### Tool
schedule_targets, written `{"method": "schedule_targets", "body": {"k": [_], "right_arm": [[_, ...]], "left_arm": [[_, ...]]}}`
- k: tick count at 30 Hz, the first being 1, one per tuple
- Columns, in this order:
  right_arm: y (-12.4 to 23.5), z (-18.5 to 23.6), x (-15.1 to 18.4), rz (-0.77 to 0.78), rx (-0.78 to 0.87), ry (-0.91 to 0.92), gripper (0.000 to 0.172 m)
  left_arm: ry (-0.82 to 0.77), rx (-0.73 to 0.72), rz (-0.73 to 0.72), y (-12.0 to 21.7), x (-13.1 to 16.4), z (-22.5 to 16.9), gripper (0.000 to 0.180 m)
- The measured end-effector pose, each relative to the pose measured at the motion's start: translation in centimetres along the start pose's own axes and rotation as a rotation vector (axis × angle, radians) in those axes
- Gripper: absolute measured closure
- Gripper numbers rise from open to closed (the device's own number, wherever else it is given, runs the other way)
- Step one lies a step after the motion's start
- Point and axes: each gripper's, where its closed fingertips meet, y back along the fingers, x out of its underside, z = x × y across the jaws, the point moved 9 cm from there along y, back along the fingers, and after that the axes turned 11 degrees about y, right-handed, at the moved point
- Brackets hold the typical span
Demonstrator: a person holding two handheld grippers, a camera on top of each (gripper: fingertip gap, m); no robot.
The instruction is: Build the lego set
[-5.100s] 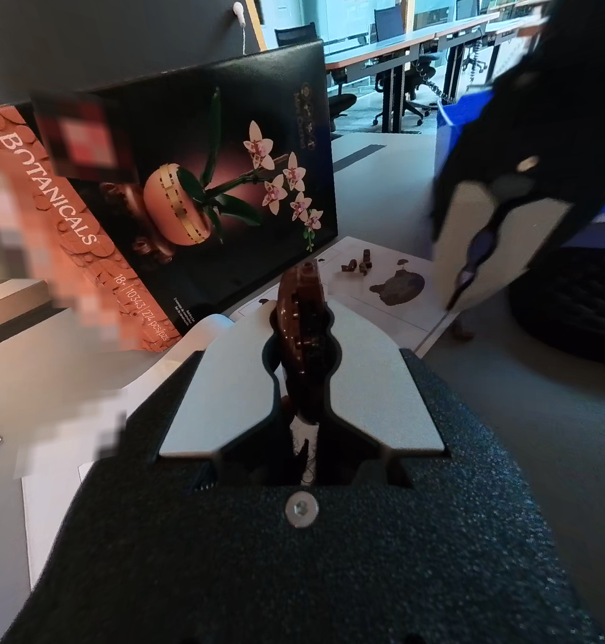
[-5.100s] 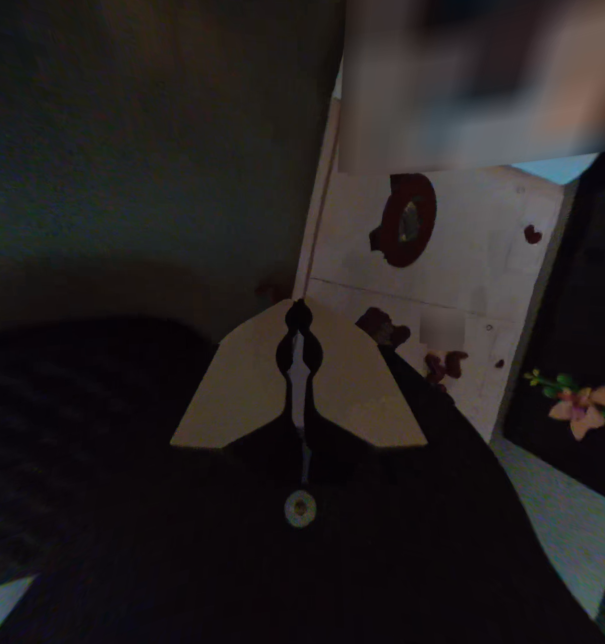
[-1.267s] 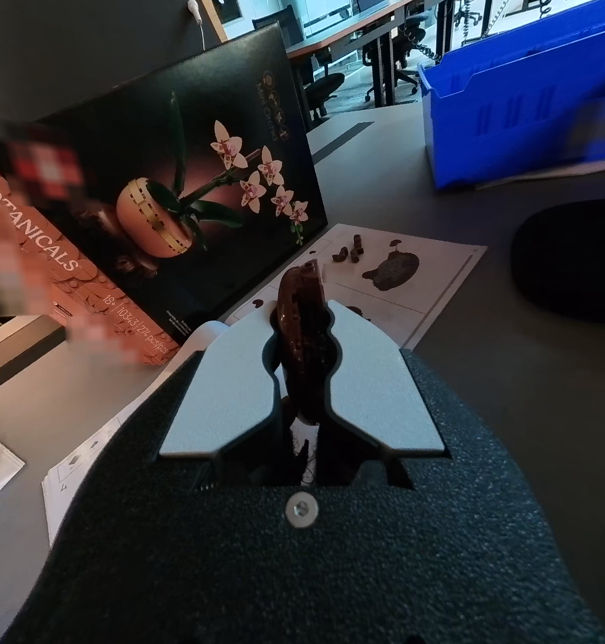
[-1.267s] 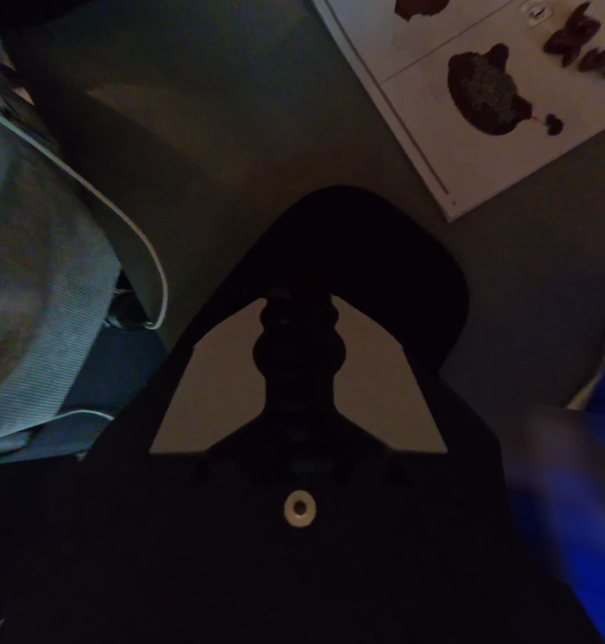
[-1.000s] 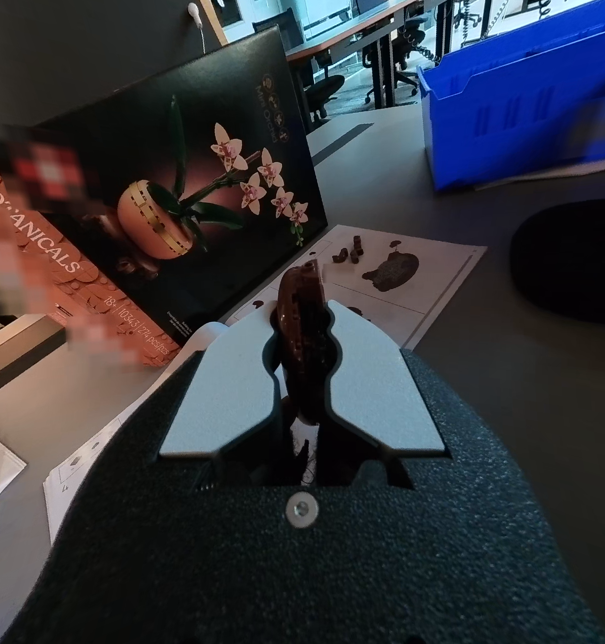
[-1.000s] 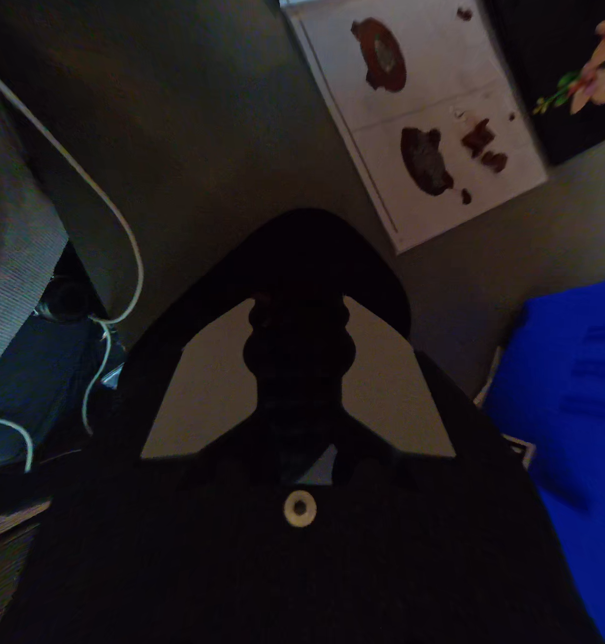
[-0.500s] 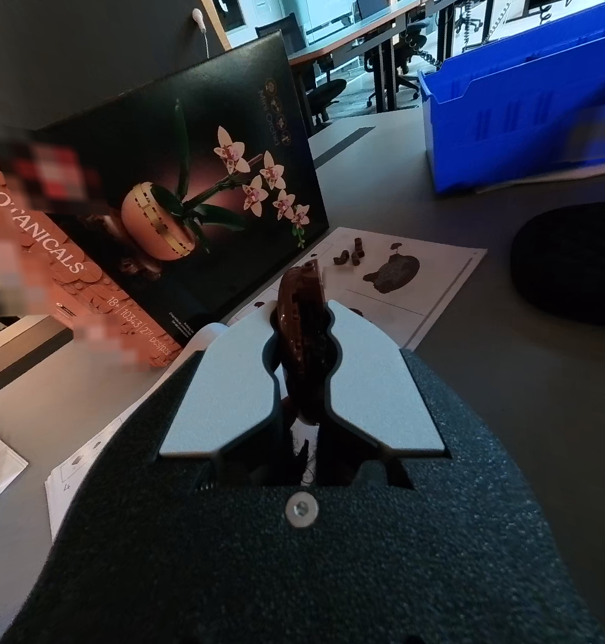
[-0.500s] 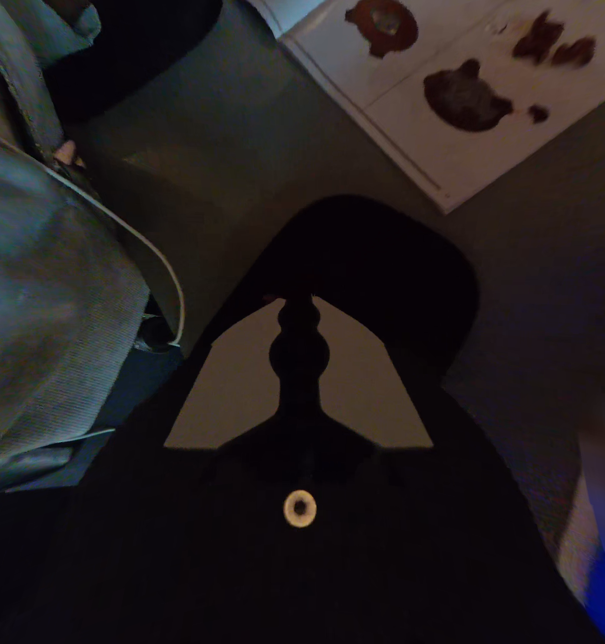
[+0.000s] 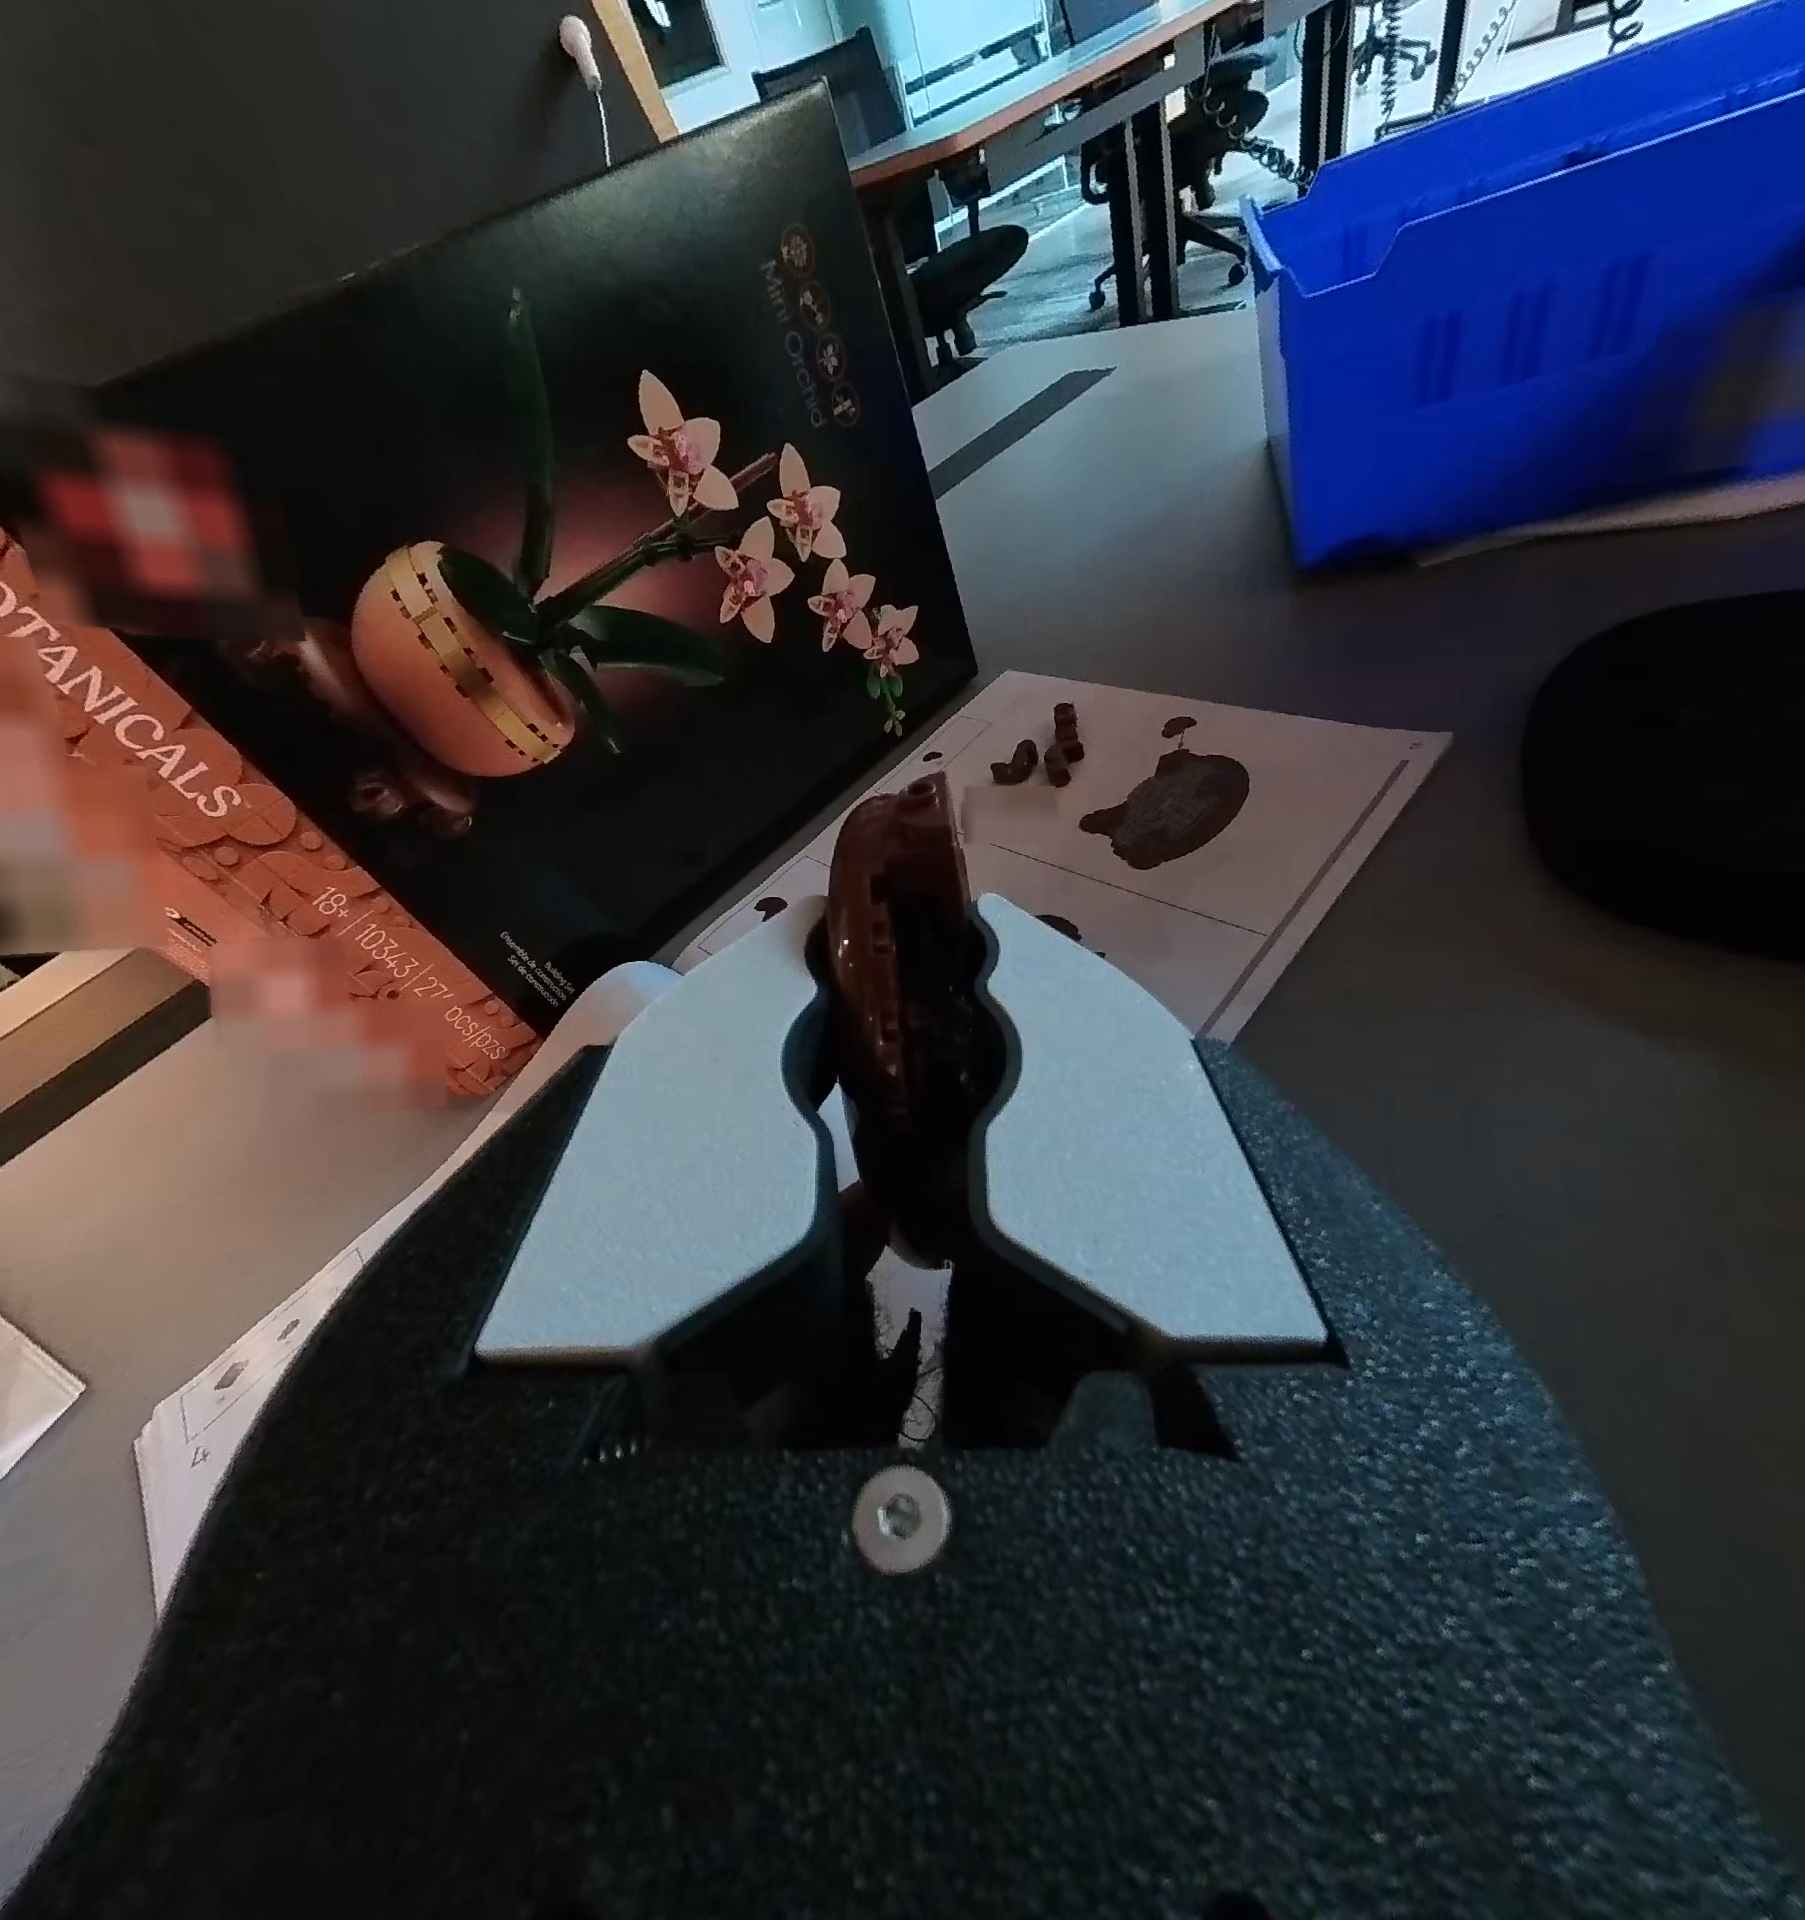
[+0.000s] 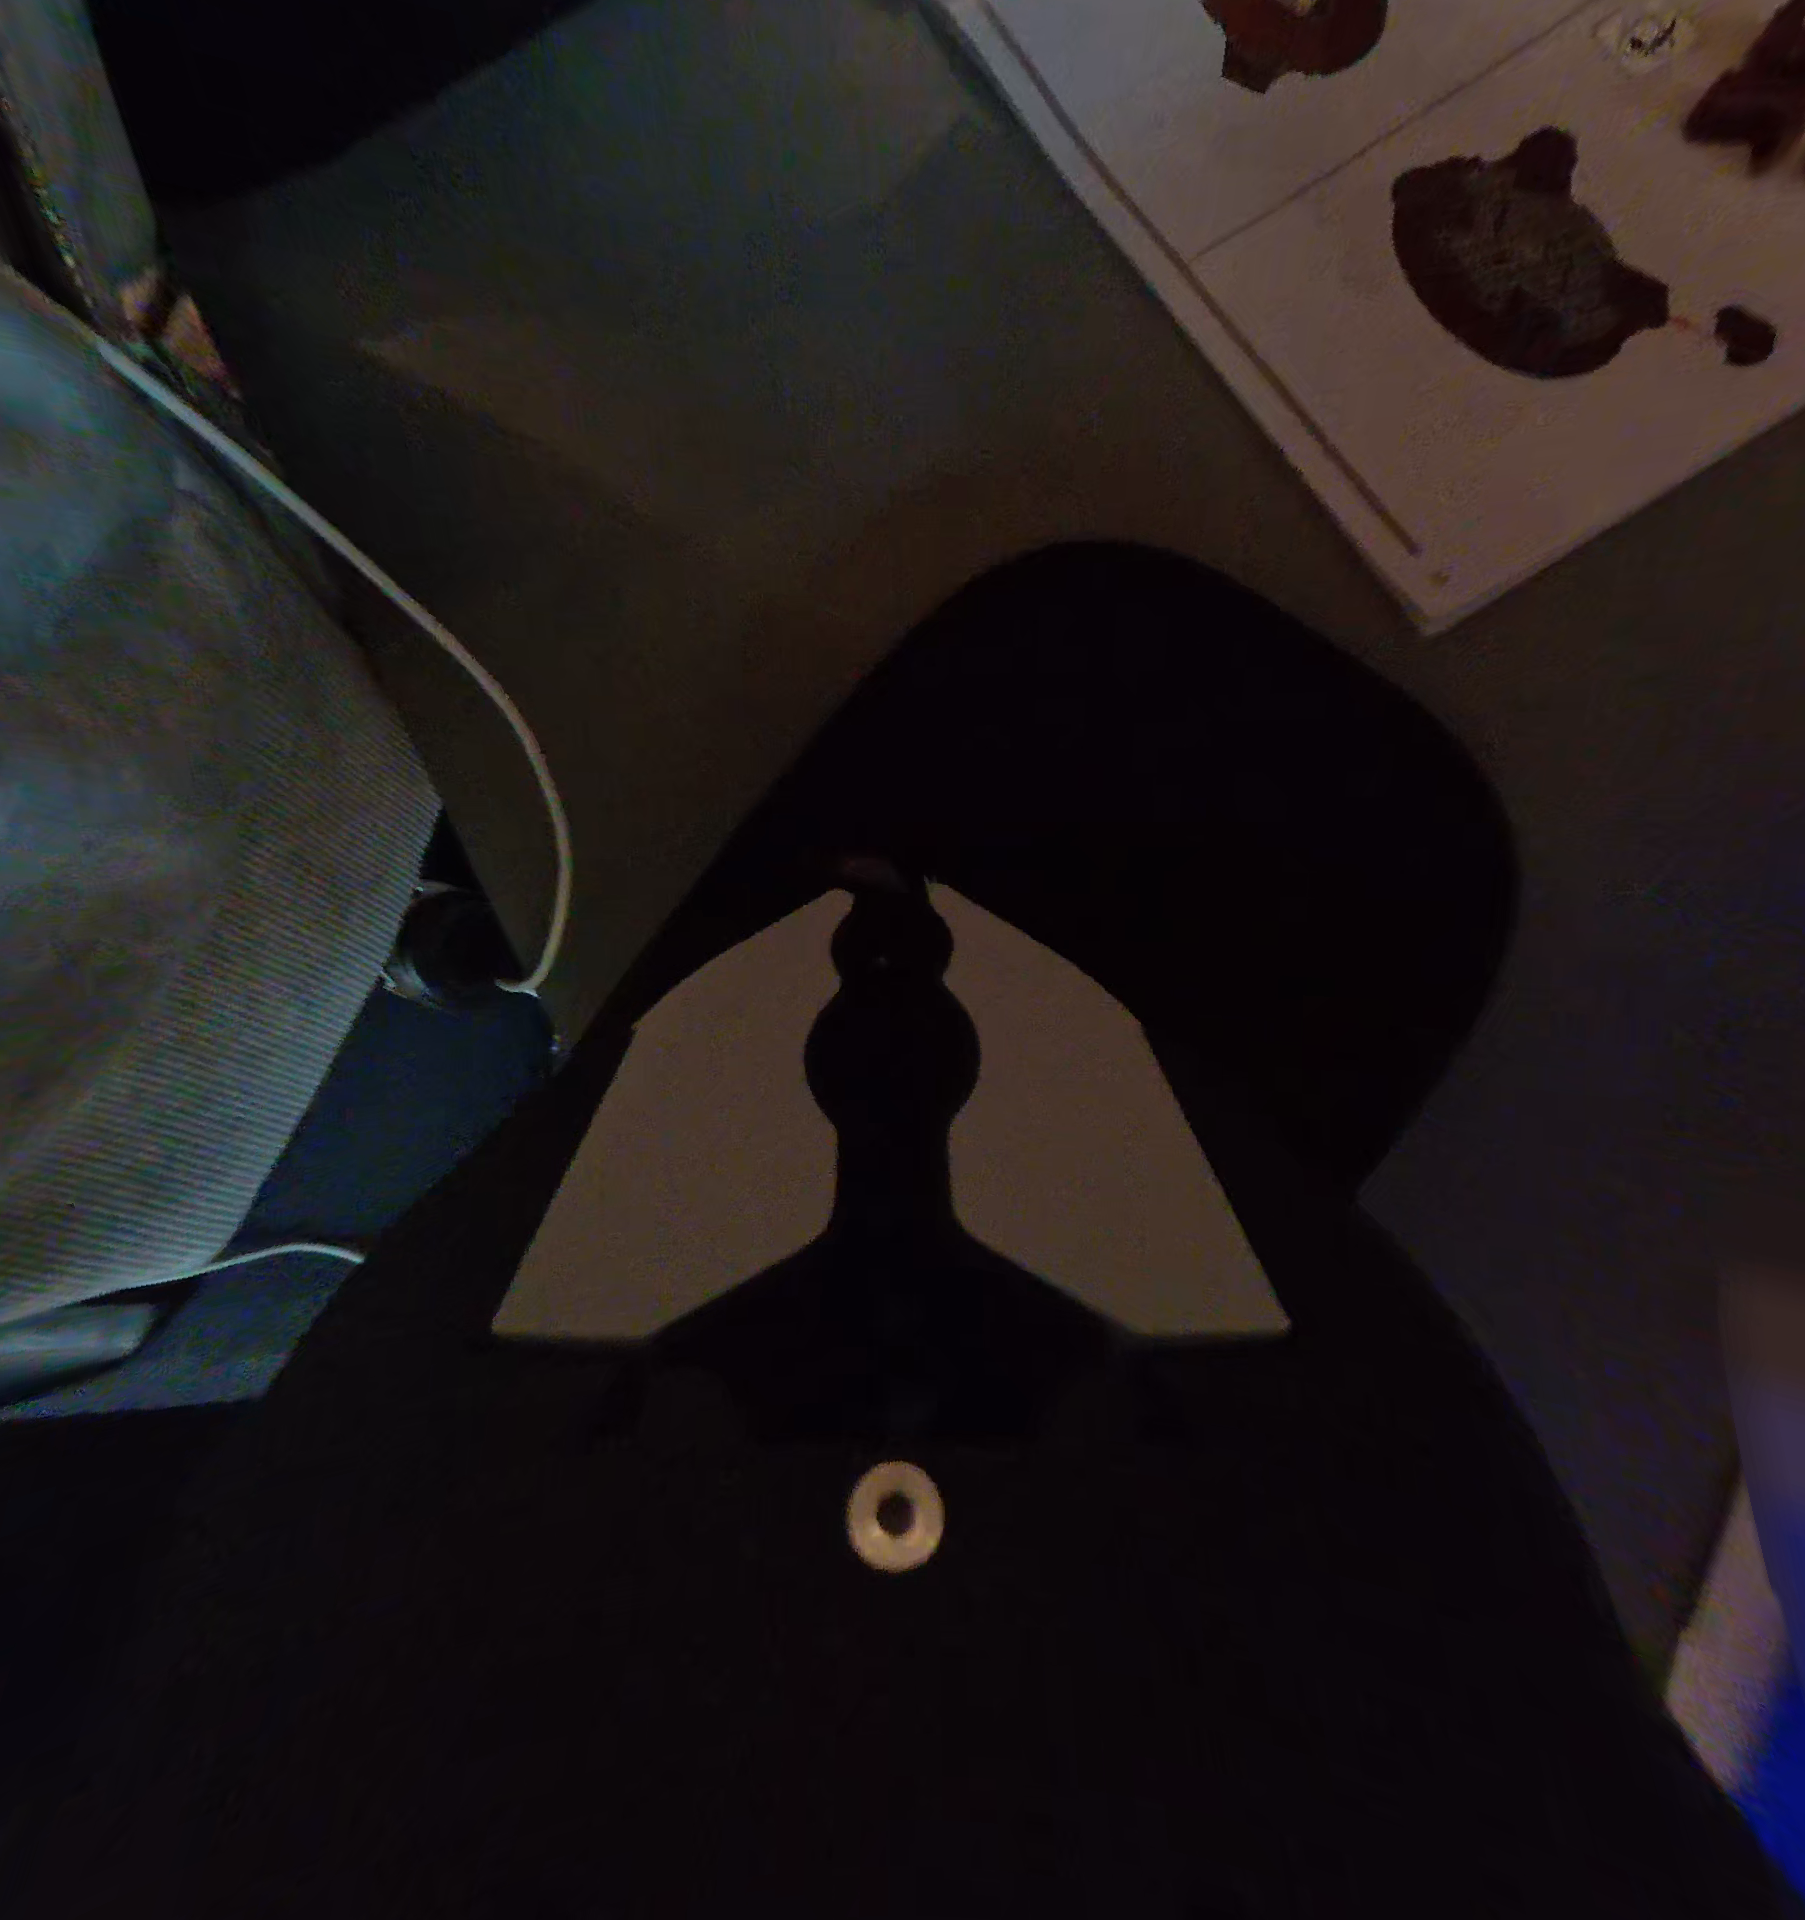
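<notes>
The left gripper (image 9: 898,935) gripped a glossy dark brown brick piece (image 9: 893,935), rounded and studded, with both pale matte fingers (image 9: 690,1143) pressed against its sides so it stood on edge and poked out past the tips. It was held level above a white instruction sheet (image 9: 1293,831) printed with brown shapes, where a few small brown pieces (image 9: 1043,753) lay. A dark cardboard box (image 9: 524,582) with an orchid picture stood upright just beyond the sheet, and a blue plastic crate (image 9: 1552,343) sat farther off on the smooth grey table (image 9: 1500,1091).

The right gripper (image 10: 890,894) pointed steeply down over a round black tray (image 10: 1189,831), its fingers (image 10: 1074,1143) drawn nearly together. Something small and dim showed at the tips, but I could not tell whether it was pinched. A white cable (image 10: 524,748) curved to its left.
</notes>
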Motion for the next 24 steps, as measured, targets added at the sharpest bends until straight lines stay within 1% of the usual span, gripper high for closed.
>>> {"method": "schedule_targets", "body": {"k": [3, 5, 9, 10, 12, 14, 16, 19, 21, 22, 24], "right_arm": [[0.5, -0.3, -0.6, -0.011, 0.074, 0.045, 0.169], [1.2, -0.9, -1.3, -0.110, 0.118, 0.021, 0.169], [2.1, -2.5, -1.9, -0.293, 0.174, -0.086, 0.169], [2.2, -2.8, -2.1, -0.352, 0.172, -0.107, 0.169], [2.5, -3.5, -2.7, -0.475, 0.194, -0.151, 0.169], [2.8, -4.2, -3.6, -0.534, 0.273, -0.136, 0.169], [2.9, -4.2, -5.6, -0.510, 0.413, 0.026, 0.169], [2.6, -3.2, -9.6, -0.371, 0.648, 0.401, 0.170], [2.1, -2.3, -11.9, -0.339, 0.733, 0.601, 0.170], [1.9, -2.0, -12.8, -0.350, 0.744, 0.647, 0.170], [1.6, -1.8, -13.9, -0.387, 0.725, 0.659, 0.170]], "left_arm": [[-0.005, 0.002, 0.000, -0.1, -0.2, 0.1, 0.159], [-0.008, 0.004, -0.001, -0.2, -0.2, 0.1, 0.159], [0.015, 0.029, -0.008, 0.2, -0.7, -0.3, 0.159], [0.041, 0.057, -0.025, 0.3, -1.1, -0.4, 0.159], [0.098, 0.157, -0.069, 0.4, -2.0, -1.1, 0.159], [0.155, 0.286, -0.078, 0.4, -2.9, -2.2, 0.160], [0.244, 0.405, -0.068, 0.1, -3.4, -3.2, 0.160], [0.383, 0.552, -0.074, -0.3, -3.9, -4.0, 0.159], [0.472, 0.625, -0.084, -0.4, -4.2, -4.1, 0.159], [0.512, 0.648, -0.102, -0.4, -4.2, -4.0, 0.159], [0.557, 0.683, -0.142, -0.2, -4.3, -3.8, 0.159]]}}
